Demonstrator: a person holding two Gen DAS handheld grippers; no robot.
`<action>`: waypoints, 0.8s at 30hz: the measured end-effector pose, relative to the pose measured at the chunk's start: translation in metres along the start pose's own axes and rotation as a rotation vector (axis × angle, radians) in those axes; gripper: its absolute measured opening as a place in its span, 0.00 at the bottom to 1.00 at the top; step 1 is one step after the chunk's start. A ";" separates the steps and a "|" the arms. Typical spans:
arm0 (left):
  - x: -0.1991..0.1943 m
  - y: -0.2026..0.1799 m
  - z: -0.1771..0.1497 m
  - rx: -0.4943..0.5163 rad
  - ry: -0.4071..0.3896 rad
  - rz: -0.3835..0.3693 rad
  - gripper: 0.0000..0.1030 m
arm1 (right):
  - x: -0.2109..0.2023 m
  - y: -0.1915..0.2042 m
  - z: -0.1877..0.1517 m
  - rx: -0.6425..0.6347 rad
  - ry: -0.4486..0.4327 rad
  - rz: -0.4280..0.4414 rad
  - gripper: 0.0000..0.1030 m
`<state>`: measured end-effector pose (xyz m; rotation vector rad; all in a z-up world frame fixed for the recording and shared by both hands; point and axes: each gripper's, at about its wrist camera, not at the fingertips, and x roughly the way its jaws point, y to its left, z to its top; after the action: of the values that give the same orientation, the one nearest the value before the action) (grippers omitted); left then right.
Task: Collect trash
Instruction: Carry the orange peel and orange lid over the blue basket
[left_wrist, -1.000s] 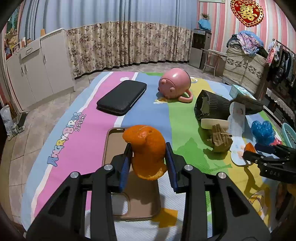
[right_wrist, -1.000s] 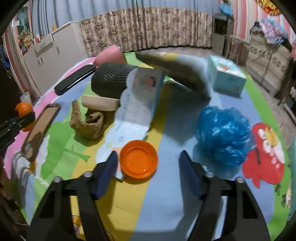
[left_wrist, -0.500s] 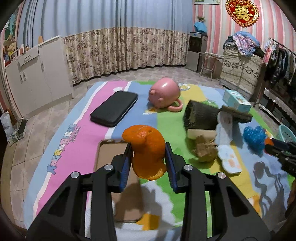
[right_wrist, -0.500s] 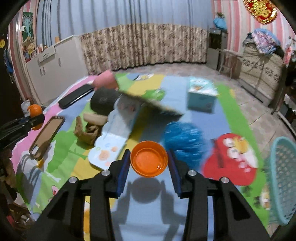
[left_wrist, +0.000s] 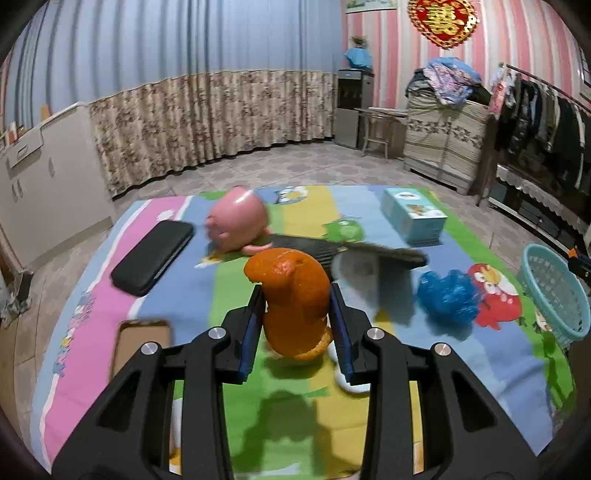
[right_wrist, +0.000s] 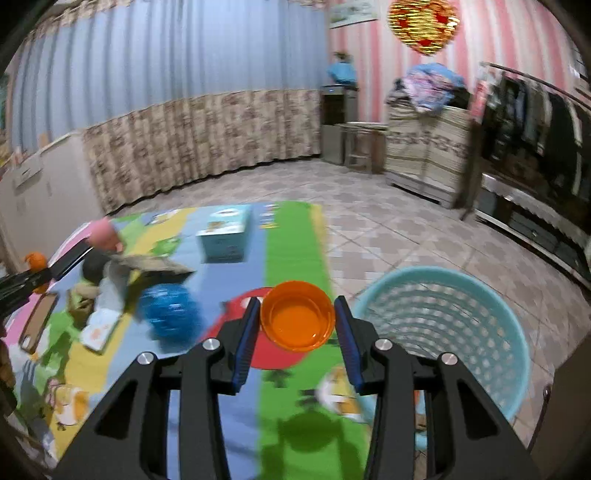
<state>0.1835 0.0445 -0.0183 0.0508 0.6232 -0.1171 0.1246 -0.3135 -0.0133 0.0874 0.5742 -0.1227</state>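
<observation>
My left gripper (left_wrist: 297, 314) is shut on a piece of orange peel (left_wrist: 291, 295) and holds it above the colourful play mat (left_wrist: 240, 280). My right gripper (right_wrist: 297, 321) is shut on a shallow orange plastic lid (right_wrist: 297, 315), lifted off the mat. A light-blue mesh basket (right_wrist: 443, 332) stands on the tiled floor just right of the right gripper. In the left wrist view the basket (left_wrist: 554, 291) sits at the mat's right edge. The right wrist view shows the peel (right_wrist: 35, 260) at its far left edge, in the left gripper.
On the mat lie a pink mug (left_wrist: 236, 225), a black case (left_wrist: 153, 254), a tissue box (left_wrist: 412, 216), a blue mesh puff (left_wrist: 448, 293), a brown phone case (left_wrist: 142, 343), white packaging (right_wrist: 101, 328) and crumpled brown paper (right_wrist: 83, 299). Cabinets and a clothes rack line the walls.
The right gripper shut on the orange lid, lifted it off the mat and swung right to beside the basket. The left gripper rose and moved right, still holding the peel.
</observation>
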 end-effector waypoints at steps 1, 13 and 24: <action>0.002 -0.009 0.005 0.009 -0.002 -0.009 0.32 | 0.001 -0.009 -0.001 0.011 -0.001 -0.016 0.40; 0.012 -0.127 0.035 0.114 -0.050 -0.158 0.32 | 0.002 -0.084 -0.012 0.124 -0.018 -0.121 0.40; 0.022 -0.254 0.036 0.230 -0.048 -0.355 0.32 | -0.010 -0.142 -0.018 0.246 -0.056 -0.189 0.40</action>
<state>0.1907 -0.2121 -0.0050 0.1586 0.5642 -0.5324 0.0868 -0.4512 -0.0301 0.2684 0.5091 -0.3783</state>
